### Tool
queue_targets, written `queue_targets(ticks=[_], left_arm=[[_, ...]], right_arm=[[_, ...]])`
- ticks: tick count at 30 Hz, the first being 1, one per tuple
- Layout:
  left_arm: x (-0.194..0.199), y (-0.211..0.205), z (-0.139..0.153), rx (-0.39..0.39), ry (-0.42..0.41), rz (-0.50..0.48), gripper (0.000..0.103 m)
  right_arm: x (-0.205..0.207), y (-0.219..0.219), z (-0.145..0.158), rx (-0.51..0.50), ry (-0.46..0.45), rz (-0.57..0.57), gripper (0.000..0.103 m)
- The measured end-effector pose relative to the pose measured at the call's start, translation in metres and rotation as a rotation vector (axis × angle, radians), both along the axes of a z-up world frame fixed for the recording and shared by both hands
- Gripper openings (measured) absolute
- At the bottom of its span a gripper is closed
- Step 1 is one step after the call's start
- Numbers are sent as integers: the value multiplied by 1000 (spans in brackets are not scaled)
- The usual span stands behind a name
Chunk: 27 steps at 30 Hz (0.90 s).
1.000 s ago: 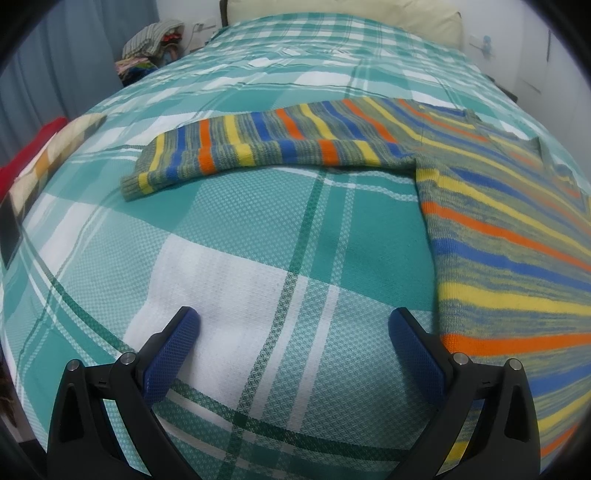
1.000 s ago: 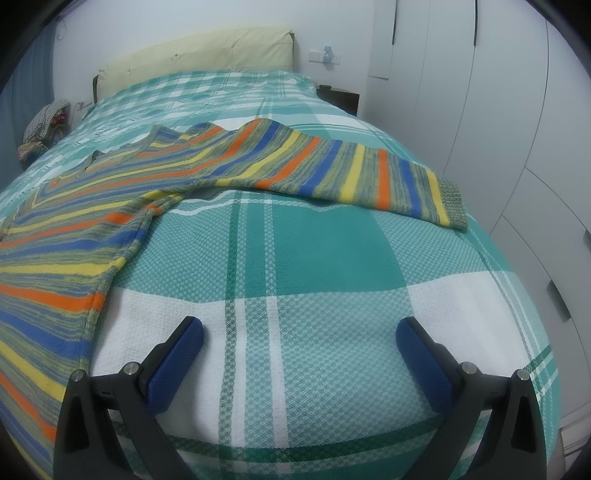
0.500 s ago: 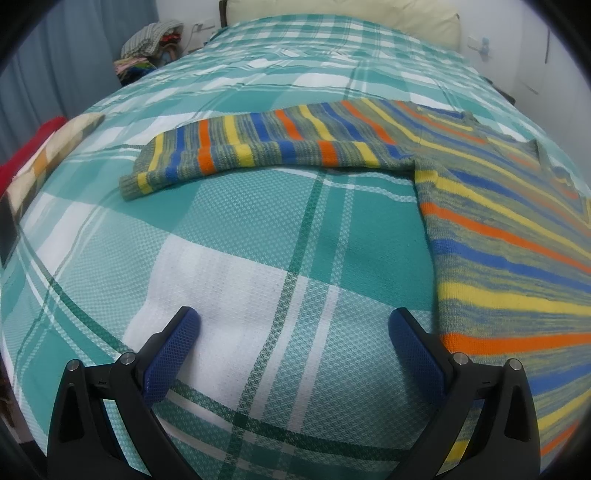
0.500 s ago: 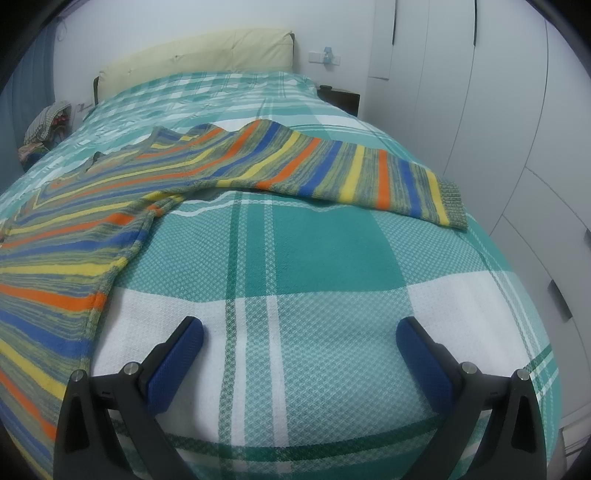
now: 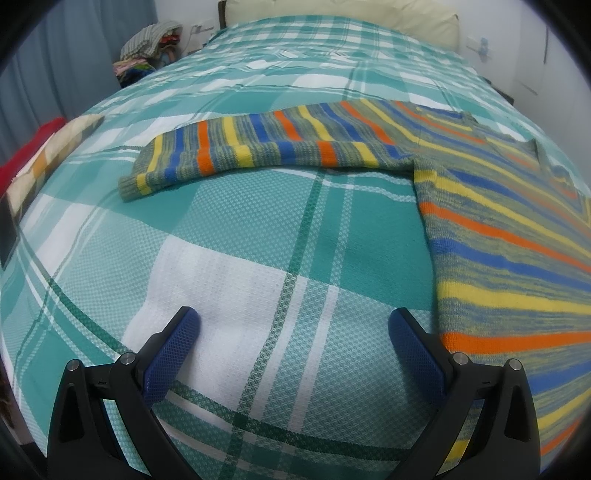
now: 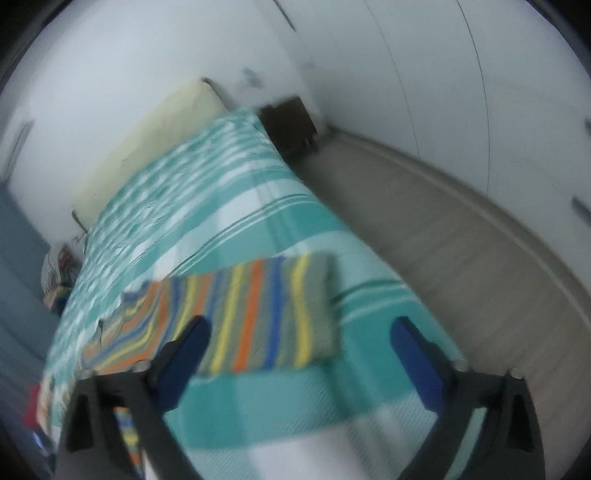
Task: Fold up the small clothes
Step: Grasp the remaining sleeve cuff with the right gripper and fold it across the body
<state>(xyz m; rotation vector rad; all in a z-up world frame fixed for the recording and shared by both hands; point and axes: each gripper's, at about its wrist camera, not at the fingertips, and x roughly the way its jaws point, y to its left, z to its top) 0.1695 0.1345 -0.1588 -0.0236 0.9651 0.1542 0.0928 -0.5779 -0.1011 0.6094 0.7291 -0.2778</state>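
Overhead, both the left gripper (image 5: 293, 326) and right gripper (image 6: 301, 338) spread wide, empty, above the striped sweater (image 5: 498, 236).

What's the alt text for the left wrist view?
A striped knit sweater lies flat on a teal-and-white plaid bedspread, one sleeve stretched out to the left. The left hand-held gripper is open above bare bedspread, just left of the sweater's hem, holding nothing. A cream headboard and a pile of clothes sit at the far end.
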Motion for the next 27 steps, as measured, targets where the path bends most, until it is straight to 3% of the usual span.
queue_targets(ticks=[1, 6, 8, 9, 10, 12, 16, 18, 22, 24, 27], left_arm=[[0, 0, 0, 1, -1, 0, 103], [0, 0, 0, 3, -6, 0, 103], [0, 0, -1, 4, -6, 0, 103], [0, 0, -1, 4, -6, 1, 103], [0, 0, -1, 4, -6, 1, 103], [0, 0, -1, 3, -6, 0, 103], [0, 0, 0, 4, -7, 1, 103], [0, 0, -1, 4, -5, 1, 103], [1, -1, -1, 11, 3, 2, 103], [1, -2, -1, 15, 7, 3, 103], [1, -1, 0, 13, 9, 2, 103]], right_arm=[[12, -15, -7, 62, 18, 17, 71], [49, -35, -32, 195, 91, 56, 61], [60, -29, -45, 232, 137, 82, 44], [63, -24, -47, 228, 147, 99, 18], [69, -19, -48, 211, 161, 133, 3], [74, -7, -44, 115, 197, 113, 3], [72, 7, -37, 21, 242, 50, 3], [75, 24, -18, -49, 227, 59, 3], [88, 78, 48, -170, 125, 173, 3], [102, 119, 85, -184, 54, 271, 3], [127, 179, 113, -169, 0, 409, 3]])
